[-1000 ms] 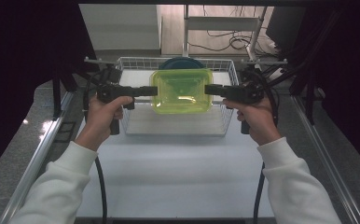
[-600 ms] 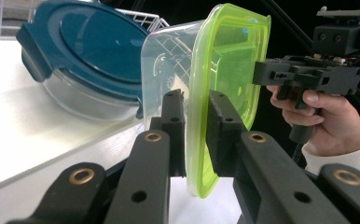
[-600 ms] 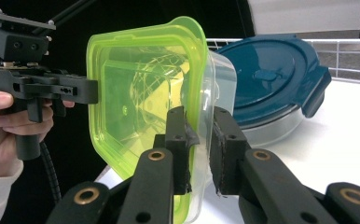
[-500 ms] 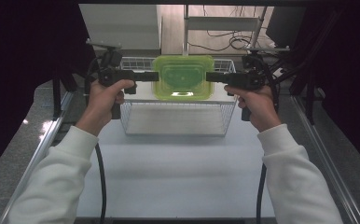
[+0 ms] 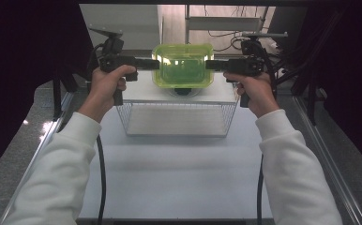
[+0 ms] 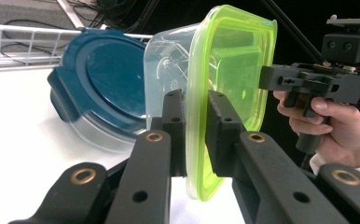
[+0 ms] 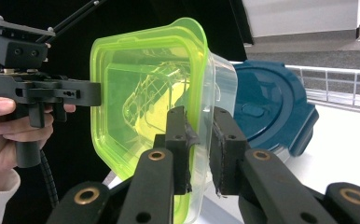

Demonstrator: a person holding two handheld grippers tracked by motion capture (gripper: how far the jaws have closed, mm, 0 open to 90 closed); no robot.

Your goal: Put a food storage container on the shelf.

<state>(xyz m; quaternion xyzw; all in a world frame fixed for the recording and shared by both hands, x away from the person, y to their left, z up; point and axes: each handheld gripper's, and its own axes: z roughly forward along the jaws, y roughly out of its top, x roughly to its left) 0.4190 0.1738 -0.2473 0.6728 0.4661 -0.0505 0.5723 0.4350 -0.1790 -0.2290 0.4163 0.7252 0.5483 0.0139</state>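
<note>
Across the white surface (image 5: 179,173), a wire basket (image 5: 177,117) sits centred toward the far end, between the person's two white-sleeved forearms. Above basket's far edge, a clear container with lime-green lid (image 5: 183,65) is held in the air, tilted up on edge so the lid faces the camera in the high view. Left gripper (image 5: 153,63) clamps the container's left rim, right gripper (image 5: 209,64) clamps the right rim; both sets of jaws are closed on it, one pad on the lid side, one on the clear tub side, as seen in left gripper view (image 6: 194,126) and right gripper view (image 7: 199,140). Behind the lifted container, a second tub with dark blue lid (image 6: 99,88) leans tilted on the white surface, near the basket's wire wall (image 6: 19,39); same blue lid seen in right gripper view (image 7: 269,109). Black cables trail down from each gripper along the forearms.
</note>
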